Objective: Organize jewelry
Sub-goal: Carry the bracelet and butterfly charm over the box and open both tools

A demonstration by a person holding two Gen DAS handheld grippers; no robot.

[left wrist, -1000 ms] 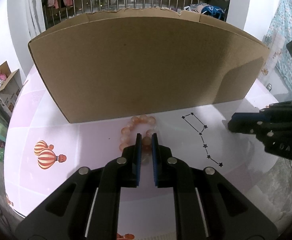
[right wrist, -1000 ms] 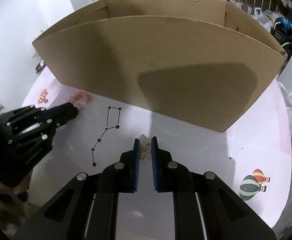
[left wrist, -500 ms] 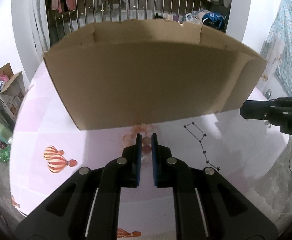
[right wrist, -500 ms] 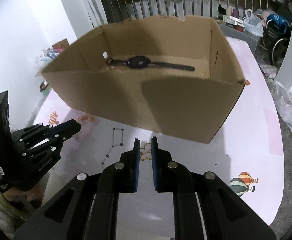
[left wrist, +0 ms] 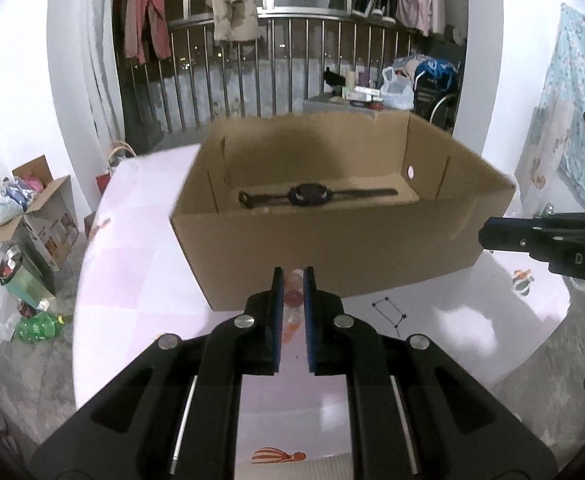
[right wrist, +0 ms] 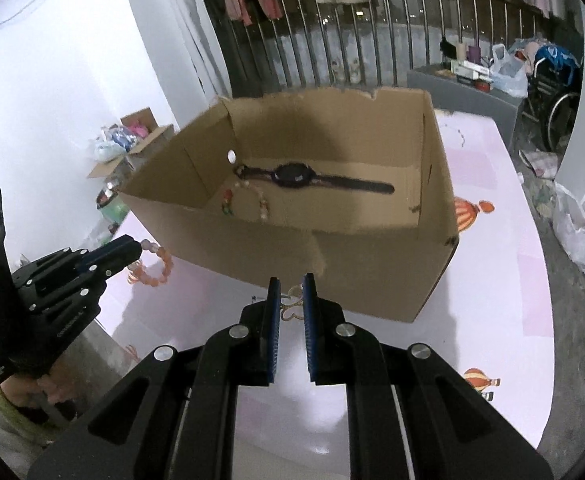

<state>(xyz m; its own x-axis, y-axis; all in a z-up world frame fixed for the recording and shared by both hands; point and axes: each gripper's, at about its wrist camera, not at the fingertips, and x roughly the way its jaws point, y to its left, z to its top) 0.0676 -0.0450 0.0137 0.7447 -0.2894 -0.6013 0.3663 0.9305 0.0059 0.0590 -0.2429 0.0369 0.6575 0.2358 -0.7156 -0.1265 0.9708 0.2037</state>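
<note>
My left wrist camera looks forward and down along its fingers, close above the table [left wrist: 140, 280], the cardboard box [left wrist: 332, 248] at 12 o'clock. My right wrist camera faces the same box [right wrist: 332, 256] from slightly higher, showing more of its floor. Both views share the watch [left wrist: 308, 196] inside.

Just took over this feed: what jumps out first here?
The open cardboard box fills the middle of the pink table, a dark watch on its floor. In front of it, the left gripper is shut on a pink bead bracelet and the right gripper on a thin gold piece.
</note>
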